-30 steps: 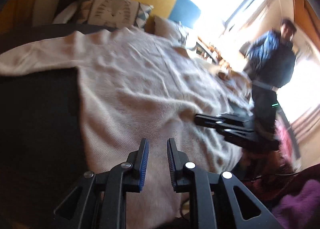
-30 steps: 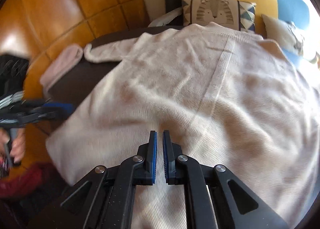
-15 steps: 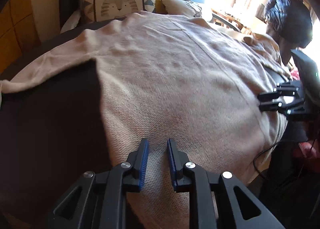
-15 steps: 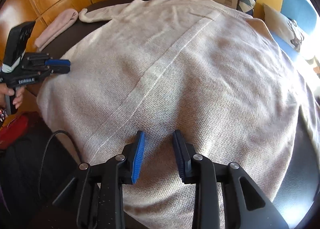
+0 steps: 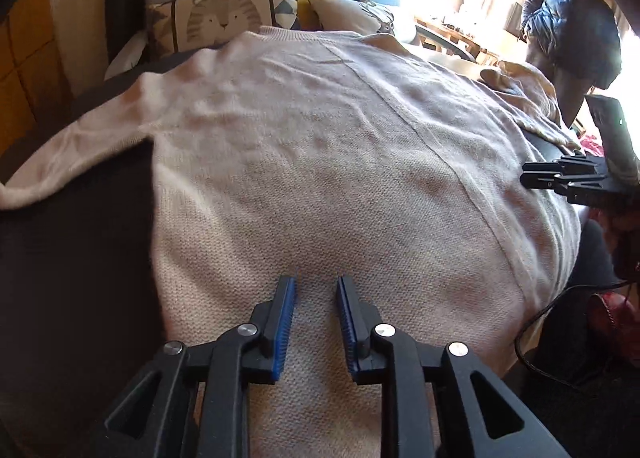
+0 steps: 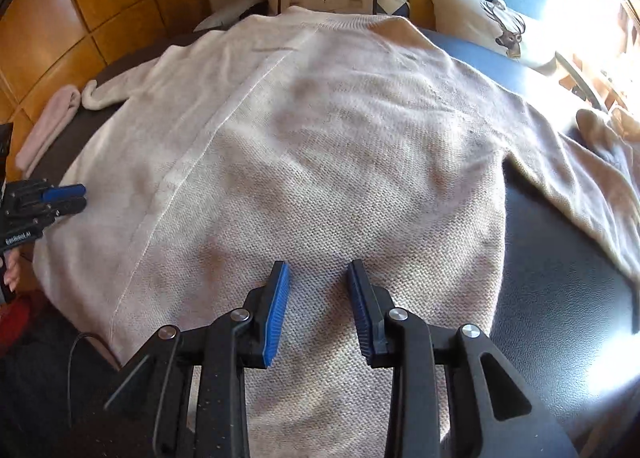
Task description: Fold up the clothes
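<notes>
Now, left wrist view: left gripper point(image 5: 316, 284) above hem of beige sweater point(image 5: 340, 162), jaws spread, pinching nothing. Sweater flat on dark sofa seat point(image 5: 72, 258), collar toward tiger cushion point(image 5: 224, 18).

Right wrist view: right gripper point(image 6: 318, 270) over hem, jaws spread wider, empty. Right sleeve point(image 6: 580, 178) trails toward seat's right edge.

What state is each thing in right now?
Sweater: spread flat, unfolded, both sleeves out.
Left hand-held gripper: open, empty, over the hem.
Right hand-held gripper: open, empty, over the hem.
Pink cloth: rolled up, lying beside the left sleeve.
</notes>
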`<state>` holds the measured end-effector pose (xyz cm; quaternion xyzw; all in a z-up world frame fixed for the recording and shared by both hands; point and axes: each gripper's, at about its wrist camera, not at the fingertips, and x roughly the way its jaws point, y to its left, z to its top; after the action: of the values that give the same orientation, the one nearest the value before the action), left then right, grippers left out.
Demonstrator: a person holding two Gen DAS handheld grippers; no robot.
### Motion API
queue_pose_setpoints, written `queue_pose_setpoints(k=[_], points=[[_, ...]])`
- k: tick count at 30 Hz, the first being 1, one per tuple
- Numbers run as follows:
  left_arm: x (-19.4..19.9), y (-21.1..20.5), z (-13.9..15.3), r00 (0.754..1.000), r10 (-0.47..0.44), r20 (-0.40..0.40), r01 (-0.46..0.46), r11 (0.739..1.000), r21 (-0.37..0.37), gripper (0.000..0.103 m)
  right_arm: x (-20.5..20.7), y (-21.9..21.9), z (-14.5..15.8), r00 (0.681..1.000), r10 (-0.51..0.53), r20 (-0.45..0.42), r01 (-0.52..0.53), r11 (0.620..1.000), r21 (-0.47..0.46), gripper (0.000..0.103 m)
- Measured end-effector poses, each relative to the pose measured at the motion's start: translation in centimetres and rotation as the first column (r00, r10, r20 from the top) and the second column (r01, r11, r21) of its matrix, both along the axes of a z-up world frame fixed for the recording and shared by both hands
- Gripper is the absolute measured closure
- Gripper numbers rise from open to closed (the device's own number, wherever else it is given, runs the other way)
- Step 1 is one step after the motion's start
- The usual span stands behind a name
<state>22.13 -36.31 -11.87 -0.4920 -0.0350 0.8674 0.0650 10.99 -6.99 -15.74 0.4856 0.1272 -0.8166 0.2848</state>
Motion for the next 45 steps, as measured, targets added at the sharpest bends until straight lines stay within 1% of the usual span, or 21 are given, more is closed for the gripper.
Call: queue_pose_setpoints(k=[1, 3, 5, 6, 7, 8, 12, 15, 17, 19, 21, 22, 27, 30, 34, 35, 38, 41, 42, 43, 45], points=[[-0.1, 0.1, 0.1, 1.0, -0.008, 0.01, 0.008, 1.0, -0.007, 0.081, 0.0, -0.1, 0.1, 1.0, 0.005, -0.001, -0.005, 1.0, 0.007, 0.07], [-0.6, 0.5, 0.7, 1.0, -0.028, 0.002, 0.028, 0.999, -0.042, 0.081, -0.1, -0.4, 0.2, 1.0, 0.016, -0.003, -0.016, 1.0, 0.022, 0.07], [-1.4, 1.0, 1.6, 0.998, -0.045, -0.033, 0.043, 0.997, -0.068, 0.081, -0.2, -0.2, 0.8, 1.0, 0.011, -0.011, -0.011, 1.0, -0.015, 0.07], [-2.1, 1.2, 2.0, 0.998, -0.048, -0.049, 0.045, 0.997, -0.068, 0.081, -0.4, 0.0, 1.2, 1.0, -0.003, -0.023, 0.002, 0.999, -0.036, 0.07], [-3.1, 1.3, 2.2, 0.997, -0.043, -0.062, 0.039, 0.997, -0.065, 0.081, -0.7, 0.1, 1.4, 0.999, -0.02, -0.035, 0.019, 0.999, -0.037, 0.07], [-4.1, 1.4, 2.4, 0.997, -0.035, -0.075, 0.031, 0.998, -0.061, 0.081, -1.1, 0.2, 1.6, 0.998, -0.037, -0.046, 0.035, 0.999, -0.035, 0.07], [-8.8, 1.8, 2.3, 0.993, 0.025, -0.118, -0.036, 0.995, -0.091, 0.081, -2.6, -0.3, 2.0, 0.994, -0.085, -0.072, 0.082, 0.996, -0.044, 0.07], [-12.0, 1.3, 1.4, 0.989, 0.097, -0.108, -0.107, 0.99, -0.088, 0.081, -3.4, -1.1, 1.5, 0.993, -0.091, -0.069, 0.089, 0.996, -0.026, 0.07], [-13.5, 1.4, 0.5, 0.99, 0.116, -0.081, -0.123, 0.988, -0.095, 0.081, -3.9, -1.7, 0.9, 0.994, -0.089, -0.066, 0.088, 0.996, -0.007, 0.069], [-13.7, 1.7, -0.3, 0.99, 0.118, -0.072, -0.126, 0.986, -0.11, 0.081, -3.9, -1.2, 0.0, 0.994, -0.09, -0.062, 0.091, 0.996, 0.017, 0.064], [-13.0, 2.0, -0.5, 0.987, 0.119, -0.107, -0.132, 0.984, -0.119, 0.08, -3.7, -0.8, -0.3, 0.993, -0.092, -0.079, 0.092, 0.996, 0.002, 0.06], [-12.5, 2.0, -0.7, 0.985, 0.124, -0.121, -0.138, 0.984, -0.11, 0.08, -3.7, -0.6, -0.3, 0.992, -0.092, -0.081, 0.092, 0.996, 0.004, 0.059], [-10.6, 0.8, -1.1, 0.972, 0.181, -0.146, -0.183, 0.983, 0.001, 0.077, -3.8, 0.6, -0.4, 0.994, -0.074, -0.075, 0.075, 0.997, 0.009, 0.058], [-10.3, 0.8, -1.0, 0.968, 0.201, -0.15, -0.199, 0.98, 0.029, 0.077, -4.3, 1.3, -0.4, 0.995, -0.076, -0.059, 0.076, 0.997, -0.001, 0.058], [-11.0, 1.2, -0.8, 0.967, 0.21, -0.143, -0.209, 0.978, 0.023, 0.077, -4.4, 1.1, 0.0, 0.995, -0.089, -0.041, 0.089, 0.996, 0.006, 0.058], [-11.3, 1.3, -0.7, 0.967, 0.213, -0.137, -0.212, 0.977, 0.025, 0.077, -4.5, 1.2, 0.4, 0.995, -0.099, -0.028, 0.099, 0.995, -0.017, 0.058], [-12.2, 1.5, -0.4, 0.968, 0.221, -0.119, -0.219, 0.975, 0.029, 0.077, -4.1, 1.5, 1.5, 0.992, -0.116, -0.04, 0.112, 0.989, -0.094, 0.057], [-13.0, 1.8, -0.2, 0.968, 0.228, -0.1, -0.226, 0.974, 0.032, 0.077, -4.4, 1.4, 0.4, 0.99, -0.133, -0.041, 0.132, 0.991, -0.01, 0.056], [-13.3, 1.8, -0.1, 0.968, 0.231, -0.094, -0.229, 0.973, 0.034, 0.077, -4.6, 1.6, -0.1, 0.99, -0.139, -0.023, 0.139, 0.99, -0.004, 0.056], [-13.7, 2.1, -0.2, 0.969, 0.228, -0.093, -0.227, 0.974, 0.022, 0.077, -4.5, 1.8, -0.2, 0.99, -0.143, -0.023, 0.142, 0.99, -0.019, 0.056], [-14.1, 2.8, -0.4, 0.97, 0.218, -0.109, -0.222, 0.975, -0.021, 0.077, -4.3, 2.2, -0.1, 0.988, -0.15, -0.024, 0.149, 0.988, -0.038, 0.056]])
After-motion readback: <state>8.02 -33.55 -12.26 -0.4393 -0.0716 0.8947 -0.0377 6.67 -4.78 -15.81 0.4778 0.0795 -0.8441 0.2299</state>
